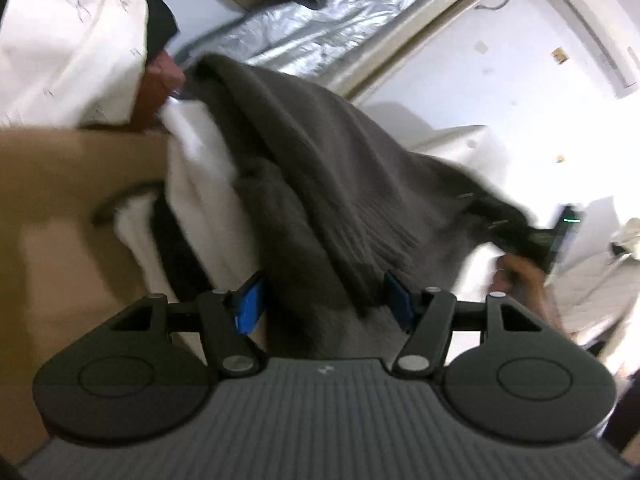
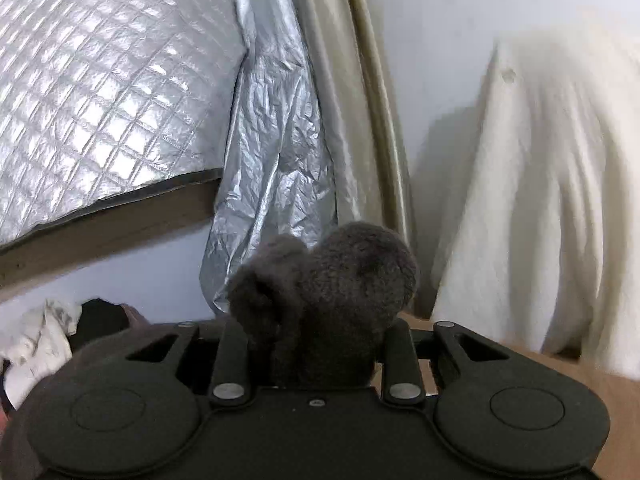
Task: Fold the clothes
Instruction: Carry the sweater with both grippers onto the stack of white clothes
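A dark grey ribbed knit garment [image 1: 304, 168] hangs stretched across the left wrist view, over a white cloth [image 1: 200, 168]. My left gripper [image 1: 326, 304] has its blue pads [image 1: 250, 308] wide apart with the grey knit lying between them. In the right wrist view a bunch of the same grey knit [image 2: 324, 292] bulges out of my right gripper [image 2: 320, 360], whose jaws are shut on it. The right gripper also shows at the far right of the left wrist view [image 1: 520, 236], holding the garment's other end.
A brown tabletop [image 1: 60, 208] lies at left; it shows at lower right too [image 2: 580, 392]. A person in white [image 1: 68, 52] stands behind. Silver quilted cover [image 2: 100, 92] and crinkled foil [image 2: 272, 160] hang at the back. A cream garment [image 2: 540, 200] hangs at right.
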A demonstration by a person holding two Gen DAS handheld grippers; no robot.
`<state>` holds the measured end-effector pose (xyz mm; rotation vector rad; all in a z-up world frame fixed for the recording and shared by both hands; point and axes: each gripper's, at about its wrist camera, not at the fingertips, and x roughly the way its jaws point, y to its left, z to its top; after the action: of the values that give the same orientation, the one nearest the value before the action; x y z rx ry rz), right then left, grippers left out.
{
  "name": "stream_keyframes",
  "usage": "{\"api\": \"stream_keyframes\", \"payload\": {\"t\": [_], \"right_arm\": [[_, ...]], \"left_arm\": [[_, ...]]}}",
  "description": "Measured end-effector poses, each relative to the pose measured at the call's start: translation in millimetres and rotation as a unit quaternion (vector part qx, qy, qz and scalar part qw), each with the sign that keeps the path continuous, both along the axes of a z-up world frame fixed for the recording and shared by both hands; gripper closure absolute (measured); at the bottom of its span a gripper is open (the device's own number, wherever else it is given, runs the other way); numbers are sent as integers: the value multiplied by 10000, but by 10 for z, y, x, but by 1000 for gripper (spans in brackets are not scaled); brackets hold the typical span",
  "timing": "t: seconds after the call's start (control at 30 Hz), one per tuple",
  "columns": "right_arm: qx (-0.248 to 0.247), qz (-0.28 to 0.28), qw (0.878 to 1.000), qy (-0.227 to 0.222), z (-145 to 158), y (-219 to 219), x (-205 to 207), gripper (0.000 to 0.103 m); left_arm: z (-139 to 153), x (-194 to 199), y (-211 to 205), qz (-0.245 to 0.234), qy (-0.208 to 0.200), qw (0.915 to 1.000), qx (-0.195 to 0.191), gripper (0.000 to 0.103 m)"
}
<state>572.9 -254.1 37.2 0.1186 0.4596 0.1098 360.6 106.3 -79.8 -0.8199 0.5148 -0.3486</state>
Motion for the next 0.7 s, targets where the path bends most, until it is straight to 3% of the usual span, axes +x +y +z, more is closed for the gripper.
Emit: {"api": "stream_keyframes", "payload": {"t": [0.03,0.07,0.13,0.17,0.2,0.3,0.43,0.53,0.7], "right_arm": [[-214,-276,9980,536,-106,1,99,39],[-392,-548,9930,970,-203,6,149,37],[-330,-972,9895,1019,-232,0,22,34],[-244,-1165,9884,945,-224,-7,-63,27],[-159,-1357,9868,871,-216,-14,-147,25],[-379,-1607,9846,581,-55,43,-387,25],[-220,-1182,9925,227,226,132,-689,25],[434,-417,9966,564,289,176,-764,25],[1060,-822,9860,990,61,-43,-794,23]], "left_arm": [[32,-6,-38,-3,-27,10000,73,41],[69,-14,-78,24,-76,9997,229,41],[160,-36,-163,162,-240,9966,772,41],[187,-50,-197,225,-321,9945,968,40],[188,-58,-207,284,-372,9940,987,40],[202,-37,-191,473,-408,9954,732,40],[238,-45,-114,666,-474,9960,368,39],[265,-52,-55,810,-523,9953,95,39],[338,-51,46,1039,-678,9920,-253,28]]}}
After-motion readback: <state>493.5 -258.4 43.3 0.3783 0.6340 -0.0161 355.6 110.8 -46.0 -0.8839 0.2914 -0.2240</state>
